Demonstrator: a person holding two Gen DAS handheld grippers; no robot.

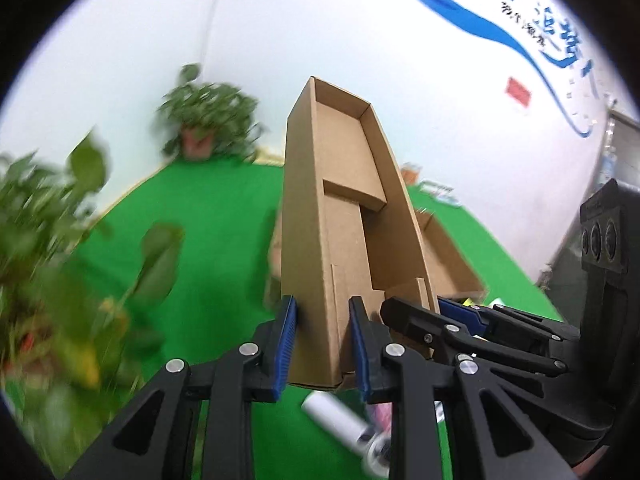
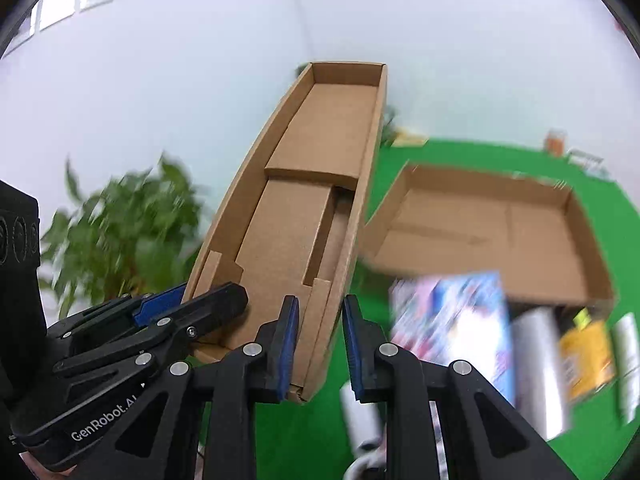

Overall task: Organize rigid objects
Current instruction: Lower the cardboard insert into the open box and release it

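1. I hold a long brown cardboard tray (image 1: pixel 340 208) up in the air with both of my grippers, above the green table (image 1: pixel 216 248)
2. My left gripper (image 1: pixel 324 344) is squeezed onto the near left wall of the tray, with one blue pad (image 1: pixel 286 344) on the outside and one on the inside
3. My right gripper (image 2: pixel 318 346) has its blue pads on each side of the near right wall of the tray, but I cannot tell if they press it tight
4. The tray is tipped up, so its far end points at the white wall (image 1: pixel 360 40)
5. Inside the tray there is a folded cardboard insert (image 2: pixel 296 216) with a deep slot next to it
6. To the right of the tray an open flat box (image 2: pixel 488 232) lies on the table
7. Near that box, closer to me than the tray's far end, I see a colourful packet (image 2: pixel 456 316), a silver tube (image 2: pixel 540 364) and a yellow packet (image 2: pixel 588 356), all blurry
8. Under the near end of the tray lies a white roll (image 1: pixel 336 412)
9. To the left of the tray stand leafy green plants (image 1: pixel 208 116), also blurry
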